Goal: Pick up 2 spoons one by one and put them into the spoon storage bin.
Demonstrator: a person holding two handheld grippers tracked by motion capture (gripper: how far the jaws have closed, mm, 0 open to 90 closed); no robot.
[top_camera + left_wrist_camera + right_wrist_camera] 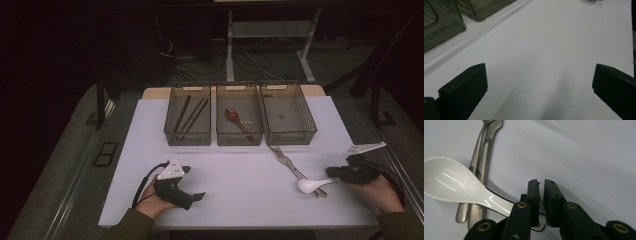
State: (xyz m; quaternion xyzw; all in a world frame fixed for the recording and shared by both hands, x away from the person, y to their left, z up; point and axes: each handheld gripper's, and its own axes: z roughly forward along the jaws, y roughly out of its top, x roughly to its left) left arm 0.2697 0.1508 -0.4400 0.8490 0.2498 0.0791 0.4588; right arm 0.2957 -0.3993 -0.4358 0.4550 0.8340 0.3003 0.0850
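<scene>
Right tongs: black two-jaw tool in the person's right hand, low at the near right of the counter; jaws nearly together. The handle of the white glossy ceramic soup spoon runs in under the left jaw, but whether it is pinched between the jaws or merely beside them I cannot tell.
Left tongs: black tool at the near left, jaws wide apart over bare surface, holding nothing.
White spoon, position: in the high view it lies at, bowl toward the middle of the counter, handle toward the right hand, just beside the right tongs and well apart from the left ones.
Long axis: roughly across the counter, left to right; judged, a lift would go by the handle end, which the right hand is nearest.
Two silver metal forks: under the spoon, touching it, slanting away toward the bins.
White counter: otherwise bare in the near half.
Three smoky clear plastic bins: side by side farther off; dark chopsticks in the left, a reddish-brown wooden spoon in the middle, the right one apparently empty.
</scene>
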